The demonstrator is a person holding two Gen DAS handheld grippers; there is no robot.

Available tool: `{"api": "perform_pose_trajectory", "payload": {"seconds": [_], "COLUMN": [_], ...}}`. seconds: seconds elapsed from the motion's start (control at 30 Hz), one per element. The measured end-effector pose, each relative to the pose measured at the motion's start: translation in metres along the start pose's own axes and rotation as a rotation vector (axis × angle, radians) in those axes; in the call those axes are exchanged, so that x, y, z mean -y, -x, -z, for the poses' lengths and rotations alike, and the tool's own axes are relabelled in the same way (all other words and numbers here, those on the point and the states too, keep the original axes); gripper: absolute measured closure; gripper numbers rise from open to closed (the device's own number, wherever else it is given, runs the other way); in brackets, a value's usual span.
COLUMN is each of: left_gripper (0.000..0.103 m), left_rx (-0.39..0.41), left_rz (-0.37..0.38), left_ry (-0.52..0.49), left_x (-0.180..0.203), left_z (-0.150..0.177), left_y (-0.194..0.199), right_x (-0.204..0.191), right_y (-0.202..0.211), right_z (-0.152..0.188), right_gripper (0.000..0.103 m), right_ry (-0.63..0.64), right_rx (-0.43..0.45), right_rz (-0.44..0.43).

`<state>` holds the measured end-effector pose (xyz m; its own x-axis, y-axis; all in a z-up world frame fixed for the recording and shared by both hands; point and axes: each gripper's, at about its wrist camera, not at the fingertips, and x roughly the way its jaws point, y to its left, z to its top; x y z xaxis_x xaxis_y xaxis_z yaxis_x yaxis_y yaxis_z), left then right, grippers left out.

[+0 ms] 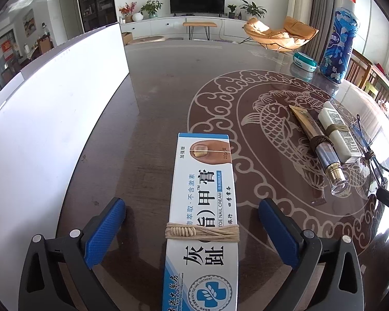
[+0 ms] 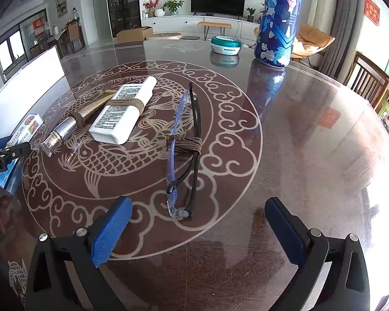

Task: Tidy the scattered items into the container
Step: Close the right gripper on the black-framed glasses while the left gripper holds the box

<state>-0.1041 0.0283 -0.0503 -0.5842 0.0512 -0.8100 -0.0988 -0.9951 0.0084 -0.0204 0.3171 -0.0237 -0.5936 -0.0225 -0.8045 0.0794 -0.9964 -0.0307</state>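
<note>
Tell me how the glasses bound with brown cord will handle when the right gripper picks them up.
The glasses look light: thin frame and slim arms. The brown cord holds them folded, so they should lift as one piece. Lying flat on the glossy table, they may slide before the open right gripper closes; the thin frame probably dislikes hard squeezing.

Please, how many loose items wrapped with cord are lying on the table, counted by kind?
Boxes: 1, the nail cream box, between the open left tongs
Tubes: 1, the gold tube
Bottles: 1, the white bottle
Glasses: 1, the glasses, ahead of the open right tongs
Total: 4
</note>
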Motion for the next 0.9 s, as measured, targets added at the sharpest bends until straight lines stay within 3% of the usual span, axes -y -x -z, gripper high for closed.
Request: {"api": "perform_pose_trajectory", "payload": {"seconds": [0.5,0.63,0.77,0.83,0.9], "left_gripper": [0.000,0.000,0.000,0.000,0.005], "left_rx": [-0.005,-0.027,-0.052,-0.064,-0.081], "left_rz": [0.030,0.056,0.058,0.063,0.065], "left_ry": [-0.041,-0.087,-0.087,-0.096,-0.102], "left_x": [0.004,0.012,0.011,0.012,0.013], "left_z": [0.016,0.020,0.015,0.012,0.009], "left_y": [0.012,0.016,0.013,0.011,0.010], "right_x": [0.001,0.007,0.011,0.005,-0.005], "right_y": [-0.005,-0.015,-0.021,-0.029,-0.035], "right_z": [-0.002,-0.019,-0.044,-0.053,-0.057], "right_gripper": [0.000,0.000,0.001,0.007,0.027], "right_ry": [0.010,0.053,0.031,0.061,0.114], "right_rx": [-0.025,-0.100,-0.115,-0.141,-0.157], "right_rz": [-0.038,-0.085,-0.155,-0.152,-0.141]}}
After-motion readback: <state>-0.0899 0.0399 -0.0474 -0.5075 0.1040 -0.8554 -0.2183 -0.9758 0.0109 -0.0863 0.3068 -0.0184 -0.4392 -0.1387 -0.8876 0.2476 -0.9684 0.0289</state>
